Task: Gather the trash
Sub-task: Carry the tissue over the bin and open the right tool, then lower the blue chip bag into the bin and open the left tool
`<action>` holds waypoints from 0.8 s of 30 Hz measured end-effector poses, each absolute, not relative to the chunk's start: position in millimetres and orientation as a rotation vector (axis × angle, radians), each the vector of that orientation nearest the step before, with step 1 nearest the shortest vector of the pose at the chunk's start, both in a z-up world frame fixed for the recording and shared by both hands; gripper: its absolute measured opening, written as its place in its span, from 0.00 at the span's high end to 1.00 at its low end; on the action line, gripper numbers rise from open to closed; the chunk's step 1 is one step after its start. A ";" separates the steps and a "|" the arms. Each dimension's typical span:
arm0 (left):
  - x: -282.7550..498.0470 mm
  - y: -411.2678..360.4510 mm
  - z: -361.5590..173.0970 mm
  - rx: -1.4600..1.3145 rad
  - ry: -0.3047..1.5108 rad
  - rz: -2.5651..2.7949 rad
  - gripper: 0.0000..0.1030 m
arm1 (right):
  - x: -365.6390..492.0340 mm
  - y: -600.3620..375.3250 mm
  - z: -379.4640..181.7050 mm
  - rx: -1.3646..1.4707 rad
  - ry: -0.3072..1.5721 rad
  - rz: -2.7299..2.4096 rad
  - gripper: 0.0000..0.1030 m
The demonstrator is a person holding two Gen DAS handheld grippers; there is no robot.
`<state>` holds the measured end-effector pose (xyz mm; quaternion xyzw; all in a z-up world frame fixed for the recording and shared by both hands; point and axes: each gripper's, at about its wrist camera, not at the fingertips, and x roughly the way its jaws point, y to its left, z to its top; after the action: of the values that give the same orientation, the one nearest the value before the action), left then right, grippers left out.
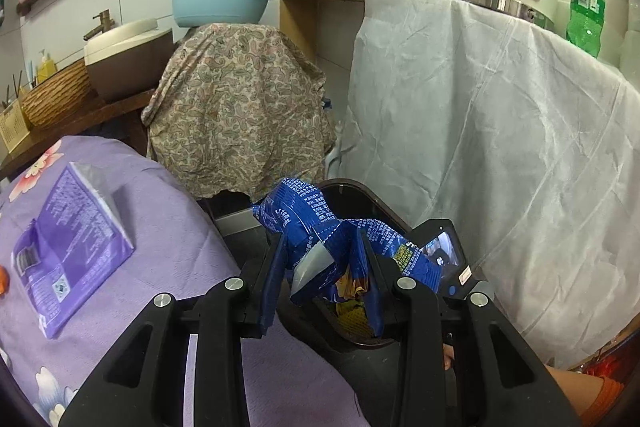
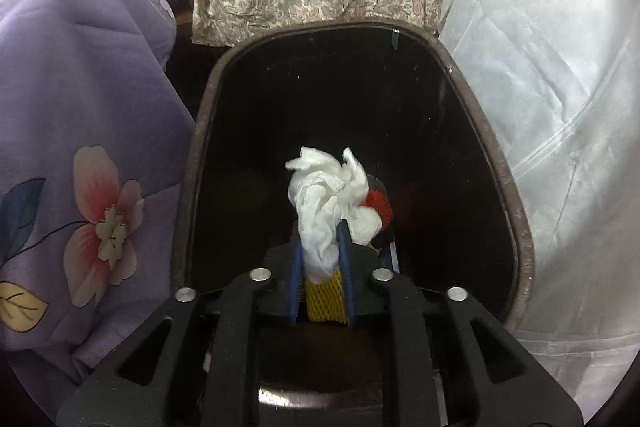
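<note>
My right gripper (image 2: 320, 263) hangs over the mouth of the dark bin (image 2: 516, 195), pointing steeply down into it. Between its blue pads sits a crumpled white tissue (image 2: 328, 199); the wad stands up out of the jaws along their line. The pads flank it closely, but I cannot tell whether they press or have let go. Yellow foam netting (image 2: 325, 297) shows lower in the same gap; whether that is carried or lies in the bin, I cannot tell. Something red (image 2: 378, 205) peeks out behind the tissue, too hidden to name. My left gripper (image 1: 324, 267) is clenched on a crushed blue snack wrapper (image 1: 316, 227), its length running away from me and ending over the near rim of the bin (image 1: 352, 187). The right is the nearer to a drop, I judge: the bin lies straight beneath its load, while the left's wrapper only overhangs the edge. Further out, on the purple flowered quilt (image 1: 172, 211) to my left, a purple packet (image 1: 72, 239) lies flat, well apart from both jaws and nearer the left gripper.
</note>
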<state>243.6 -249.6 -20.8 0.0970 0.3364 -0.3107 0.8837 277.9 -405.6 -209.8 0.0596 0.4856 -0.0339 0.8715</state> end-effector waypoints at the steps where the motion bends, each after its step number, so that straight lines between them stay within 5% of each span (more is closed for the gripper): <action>1: 246.4 -252.7 -22.1 0.206 0.705 -0.646 0.66 | 278.4 -405.2 -209.1 0.120 1.008 -0.075 0.59; 3: 251.1 -257.8 -24.7 0.219 0.711 -0.641 0.66 | 278.2 -403.8 -207.9 0.102 0.989 -0.085 0.50; 24: 347.5 -350.1 -103.9 0.287 1.051 -0.636 0.66 | 225.9 -398.9 -189.9 0.055 0.903 -0.134 0.46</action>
<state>347.5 -350.1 -103.9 0.1339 0.4914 -0.2974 0.8075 225.9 -398.9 -189.9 0.0267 0.4361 -0.0646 0.8972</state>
